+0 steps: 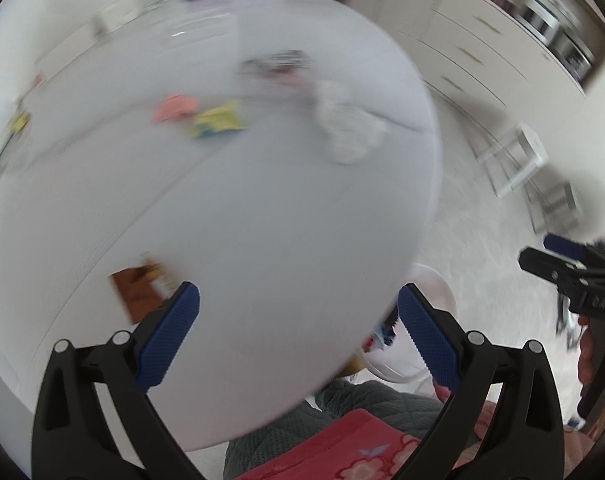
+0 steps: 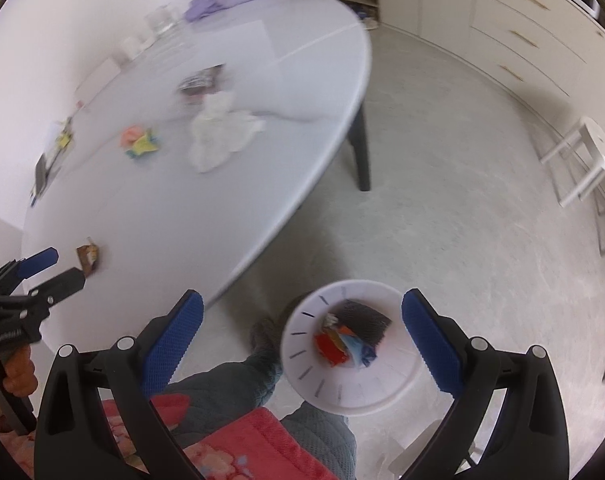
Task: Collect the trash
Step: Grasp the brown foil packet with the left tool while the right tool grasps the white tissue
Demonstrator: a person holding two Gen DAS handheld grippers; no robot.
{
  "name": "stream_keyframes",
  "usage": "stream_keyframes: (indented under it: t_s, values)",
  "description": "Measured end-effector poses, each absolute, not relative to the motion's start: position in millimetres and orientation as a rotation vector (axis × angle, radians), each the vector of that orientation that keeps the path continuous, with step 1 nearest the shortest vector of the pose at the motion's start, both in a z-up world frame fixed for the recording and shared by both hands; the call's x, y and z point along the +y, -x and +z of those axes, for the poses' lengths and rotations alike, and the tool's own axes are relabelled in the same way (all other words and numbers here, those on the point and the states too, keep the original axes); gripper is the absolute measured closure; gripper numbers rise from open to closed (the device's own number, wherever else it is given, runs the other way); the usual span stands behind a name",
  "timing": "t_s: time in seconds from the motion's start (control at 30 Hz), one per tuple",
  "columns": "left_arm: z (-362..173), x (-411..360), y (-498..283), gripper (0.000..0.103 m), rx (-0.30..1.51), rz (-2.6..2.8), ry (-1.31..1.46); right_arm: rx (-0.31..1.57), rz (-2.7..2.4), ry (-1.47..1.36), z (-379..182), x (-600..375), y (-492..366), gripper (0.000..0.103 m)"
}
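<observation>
Nearest the table's [image 2: 230, 216] front edge lies the brown wrapper [image 2: 88, 257], just ahead of the open, empty left gripper [image 2: 56, 268]; right gripper [image 2: 302, 340] gapes over the bin [image 2: 302, 384].

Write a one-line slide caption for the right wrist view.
Open right gripper hovers over the white bin of wrappers; tissue still litters the table.

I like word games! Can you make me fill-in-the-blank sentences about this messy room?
1. The white bin stands on the ____.
2. The crumpled tissue lies on the ____.
3. The right hand-held gripper is open and holds ____.
4. The brown wrapper lies nearest the ____ hand-held gripper.

Missing words: floor; table; nothing; left
</observation>
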State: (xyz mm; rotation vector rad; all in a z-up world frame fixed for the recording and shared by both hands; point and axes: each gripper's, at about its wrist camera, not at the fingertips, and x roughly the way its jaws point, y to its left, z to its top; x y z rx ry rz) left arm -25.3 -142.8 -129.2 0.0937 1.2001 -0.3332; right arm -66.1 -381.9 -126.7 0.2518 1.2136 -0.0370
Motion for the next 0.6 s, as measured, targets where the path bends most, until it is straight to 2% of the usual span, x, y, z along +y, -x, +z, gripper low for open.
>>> stream_keyframes:
  t_s: [0.2,0.47,0.6]
  values:
    - [-135,-90,9,0.008,1.160,-0.304,-0.125,1.235,0.019,-0.207,-129,-343,39,0.004]
    - [-164,-55,-8,0.008,1.147,-0.463,-0.342,1.272,0.020,-0.206,-136,-304,20,0.004]
    - [-184,-50,-21,0.008,1.183,-0.540,-0.363,1.298,0.002,-0.209,-142,-293,16,0.004]
